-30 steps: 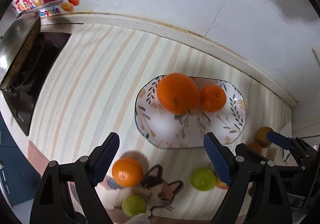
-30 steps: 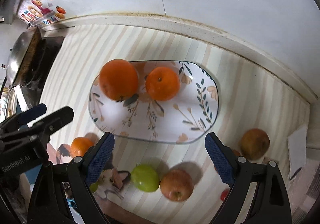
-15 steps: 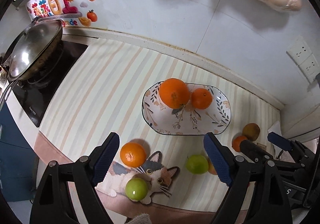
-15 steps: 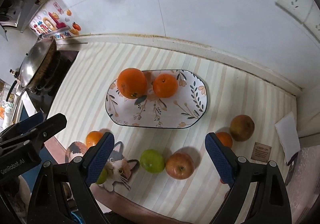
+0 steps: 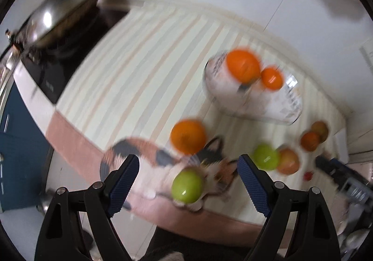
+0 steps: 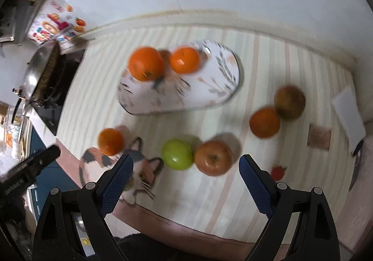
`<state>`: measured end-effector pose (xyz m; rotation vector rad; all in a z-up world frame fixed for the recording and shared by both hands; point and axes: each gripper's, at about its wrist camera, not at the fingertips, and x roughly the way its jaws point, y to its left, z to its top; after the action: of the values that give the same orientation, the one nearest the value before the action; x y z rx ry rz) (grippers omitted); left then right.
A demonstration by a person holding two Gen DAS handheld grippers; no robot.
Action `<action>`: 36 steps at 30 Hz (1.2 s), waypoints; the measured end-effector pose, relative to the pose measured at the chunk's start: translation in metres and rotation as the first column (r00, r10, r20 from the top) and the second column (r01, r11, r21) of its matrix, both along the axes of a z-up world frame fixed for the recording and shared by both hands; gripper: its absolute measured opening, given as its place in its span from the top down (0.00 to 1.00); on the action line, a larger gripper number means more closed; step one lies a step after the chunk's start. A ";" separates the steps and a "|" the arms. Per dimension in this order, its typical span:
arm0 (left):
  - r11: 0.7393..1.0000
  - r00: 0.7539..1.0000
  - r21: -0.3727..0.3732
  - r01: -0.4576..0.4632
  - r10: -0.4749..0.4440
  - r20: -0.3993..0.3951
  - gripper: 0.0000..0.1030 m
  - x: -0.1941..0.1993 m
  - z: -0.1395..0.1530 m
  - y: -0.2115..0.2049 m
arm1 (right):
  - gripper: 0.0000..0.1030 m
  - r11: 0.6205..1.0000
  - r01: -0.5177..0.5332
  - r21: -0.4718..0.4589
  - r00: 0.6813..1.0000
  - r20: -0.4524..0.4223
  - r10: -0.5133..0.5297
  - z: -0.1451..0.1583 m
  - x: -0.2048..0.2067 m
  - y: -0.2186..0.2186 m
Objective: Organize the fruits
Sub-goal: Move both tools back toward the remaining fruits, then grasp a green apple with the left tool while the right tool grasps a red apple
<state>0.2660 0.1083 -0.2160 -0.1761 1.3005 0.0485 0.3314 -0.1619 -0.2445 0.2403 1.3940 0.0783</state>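
Both views are blurred, but the layout reads well enough. The left tool [image 5: 187, 178] hangs above the near edge of the bench [image 5: 139, 69] with its jaws wide apart and nothing between the pads; a green apple [image 5: 187, 187] lies below it on the cat-shaped mat [image 5: 149, 153], with an orange [image 5: 188, 137] just beyond. The right tool [image 6: 185, 178] is likewise spread open and empty, over a second green apple [image 6: 177, 154] touching a red apple [image 6: 213, 158]. Farther back, the patterned plate [image 6: 209, 95] holds a large orange [image 6: 146, 67] and a smaller orange [image 6: 184, 60] side by side. To the right, another orange [image 6: 264, 123] sits against a brownish apple [image 6: 289, 102].
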 end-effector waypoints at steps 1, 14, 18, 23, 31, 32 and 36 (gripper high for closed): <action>1.000 1.000 0.003 -0.005 0.006 -0.028 0.16 -0.001 -0.012 0.000 | 0.08 1.000 0.018 0.006 1.000 -0.018 -0.018 -0.012 0.000 -0.005; 0.997 0.967 -0.081 -0.001 -0.020 -0.255 0.39 -0.005 -0.131 -0.022 | 0.24 0.966 0.193 0.175 0.962 -0.227 -0.151 -0.123 0.011 -0.037; 0.998 0.972 -0.058 0.010 -0.023 -0.232 0.47 -0.007 -0.133 -0.027 | 0.32 0.975 0.157 0.157 0.972 -0.198 -0.124 -0.122 0.009 -0.038; 0.994 0.968 -0.103 0.032 -0.056 -0.243 0.47 -0.013 -0.133 -0.043 | 0.32 0.989 0.090 0.116 0.971 -0.230 -0.062 -0.120 -0.009 -0.035; 0.992 0.961 -0.114 0.044 -0.073 -0.267 0.47 -0.013 -0.145 -0.065 | 0.31 0.999 0.016 0.033 0.973 -0.229 -0.008 -0.123 -0.010 -0.022; 0.993 0.960 -0.107 0.054 -0.081 -0.267 0.48 -0.014 -0.146 -0.068 | 0.31 0.999 0.014 0.033 0.973 -0.230 -0.006 -0.124 -0.009 -0.022; 0.994 0.960 -0.090 0.068 -0.090 -0.265 0.48 -0.016 -0.146 -0.077 | 0.32 0.999 0.002 0.036 0.974 -0.226 0.006 -0.126 -0.008 -0.020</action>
<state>0.2496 0.0315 -0.3619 -0.1906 1.5808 -0.0503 0.3233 -0.1820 -0.3704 0.2845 1.6206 0.0798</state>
